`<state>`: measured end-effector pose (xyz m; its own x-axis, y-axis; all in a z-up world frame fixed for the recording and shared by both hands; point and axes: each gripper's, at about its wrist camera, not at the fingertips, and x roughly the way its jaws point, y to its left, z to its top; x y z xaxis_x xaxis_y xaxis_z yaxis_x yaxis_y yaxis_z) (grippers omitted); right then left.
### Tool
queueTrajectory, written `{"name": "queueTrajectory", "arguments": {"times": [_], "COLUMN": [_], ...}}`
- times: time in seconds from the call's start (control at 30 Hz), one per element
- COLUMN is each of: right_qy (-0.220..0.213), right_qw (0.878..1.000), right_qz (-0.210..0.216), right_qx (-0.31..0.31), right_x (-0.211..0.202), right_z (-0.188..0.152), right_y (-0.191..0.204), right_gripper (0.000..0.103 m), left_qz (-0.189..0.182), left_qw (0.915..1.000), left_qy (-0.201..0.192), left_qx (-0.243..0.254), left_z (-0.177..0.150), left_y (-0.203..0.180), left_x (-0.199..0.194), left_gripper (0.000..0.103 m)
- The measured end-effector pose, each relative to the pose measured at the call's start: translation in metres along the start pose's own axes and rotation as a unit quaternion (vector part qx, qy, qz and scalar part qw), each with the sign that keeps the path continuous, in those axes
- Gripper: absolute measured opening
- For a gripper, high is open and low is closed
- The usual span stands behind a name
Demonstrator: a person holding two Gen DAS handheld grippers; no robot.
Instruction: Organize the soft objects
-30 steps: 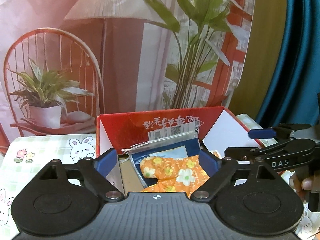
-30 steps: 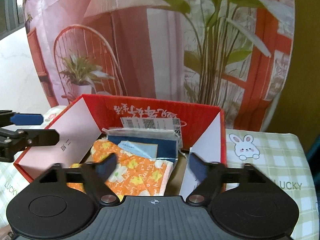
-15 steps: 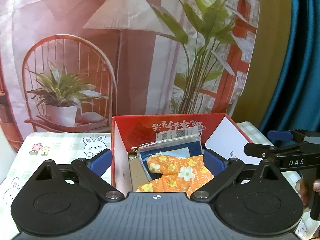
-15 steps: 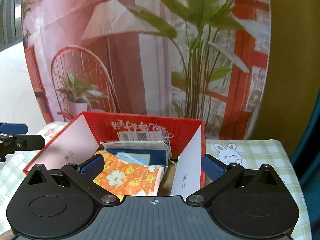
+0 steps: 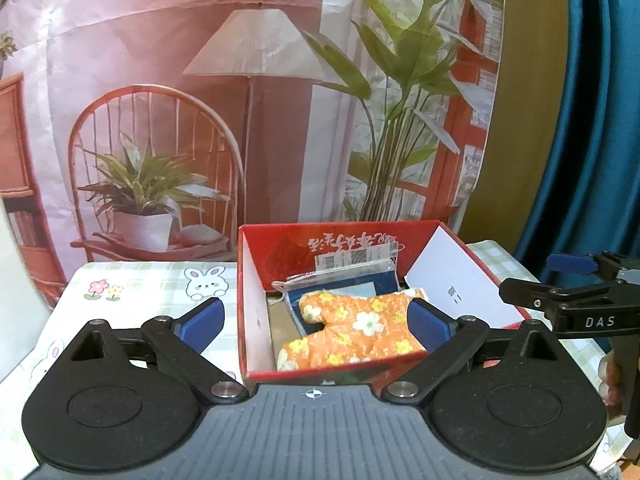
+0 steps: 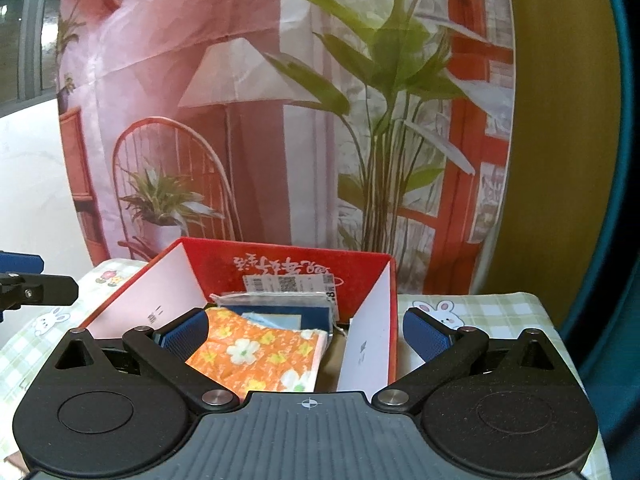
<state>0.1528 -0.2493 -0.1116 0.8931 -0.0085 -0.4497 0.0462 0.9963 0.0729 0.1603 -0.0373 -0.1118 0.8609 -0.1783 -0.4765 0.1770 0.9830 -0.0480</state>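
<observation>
Inside red box (image 5: 280, 240), orange flowered cloth (image 5: 360, 326), crumpled, atop blue packet (image 5: 384, 282)

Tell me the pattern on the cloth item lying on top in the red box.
Orange with white and yellow flowers: the floral cloth, clearest in the right wrist view.

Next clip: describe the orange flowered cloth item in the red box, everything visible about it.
The orange cloth item is soft, quilted-looking fabric printed with white and yellow flowers, with a pale edge visible in the right wrist view. It lies loosely inside the open red box, its near end propped against the front wall. Its far end overlaps a dark blue packet in a clear bag. Neither gripper touches it.
</observation>
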Motion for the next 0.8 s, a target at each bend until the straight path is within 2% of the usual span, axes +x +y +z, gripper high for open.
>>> {"name": "queueTrajectory", "arguments": {"times": [0.33,0.57,0.8], "right_qy": [-0.004,0.006,0.030], "right_qw": [1.000,1.000,0.998], "right_qz": [0.000,0.017,0.033], "right_qx": [0.001,-0.009,-0.032], "right_x": [-0.029,-0.040,-0.046], "right_z": [-0.025,-0.040,-0.062], "right_y": [0.010,0.002,-0.010], "right_gripper": [0.103,0.103,0.102], "left_qz": [0.002,-0.016,-0.045], "left_qw": [0.9998,0.9993,0.9976], "left_qy": [0.000,0.004,0.029], "left_qx": [0.022,0.035,0.043], "left_z": [-0.019,-0.036,-0.054], "left_y": [-0.008,-0.008,-0.013], "left_x": [-0.018,-0.029,-0.024], "left_gripper": [0.099,0.099,0.097]}}
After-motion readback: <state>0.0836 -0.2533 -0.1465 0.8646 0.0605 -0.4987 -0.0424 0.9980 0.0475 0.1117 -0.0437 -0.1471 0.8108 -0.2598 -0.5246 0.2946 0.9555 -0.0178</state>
